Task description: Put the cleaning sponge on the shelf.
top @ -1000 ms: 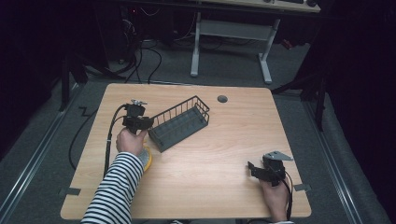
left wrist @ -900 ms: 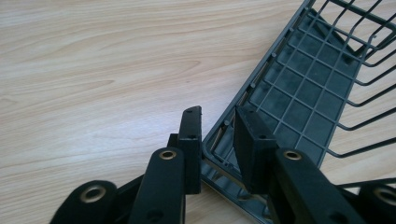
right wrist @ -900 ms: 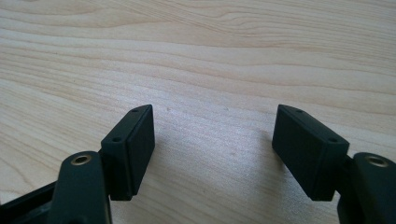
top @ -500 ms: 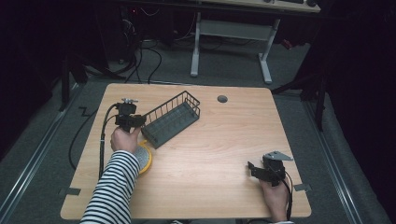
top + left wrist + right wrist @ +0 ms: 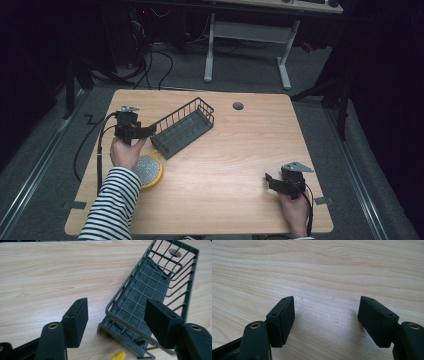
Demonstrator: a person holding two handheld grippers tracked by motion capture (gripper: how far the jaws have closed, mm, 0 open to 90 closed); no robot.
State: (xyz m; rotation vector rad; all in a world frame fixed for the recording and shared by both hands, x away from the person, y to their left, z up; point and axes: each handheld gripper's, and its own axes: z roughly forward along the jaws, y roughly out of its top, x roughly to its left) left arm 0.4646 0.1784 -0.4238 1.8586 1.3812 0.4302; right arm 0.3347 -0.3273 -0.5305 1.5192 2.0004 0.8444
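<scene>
The left gripper (image 5: 150, 131) has just been opening; its jaws now stand wide, with the near corner of the dark grey wire basket (image 5: 184, 127) between them, pads clear of the wire. The basket rests on the light wooden table (image 5: 240, 150), extending away from the jaws. A round yellow-rimmed sieve (image 5: 148, 170) lies behind that gripper, beside the hand. The right gripper (image 5: 270, 181), well apart, holds wide jaws over bare tabletop.

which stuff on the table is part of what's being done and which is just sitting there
In the job:
- wire basket, near end between the open jaws
- left gripper, jaws just opened, pads off the wire

Lying about:
- yellow-rimmed round thing by the left hand
- right gripper, open over bare table
</scene>
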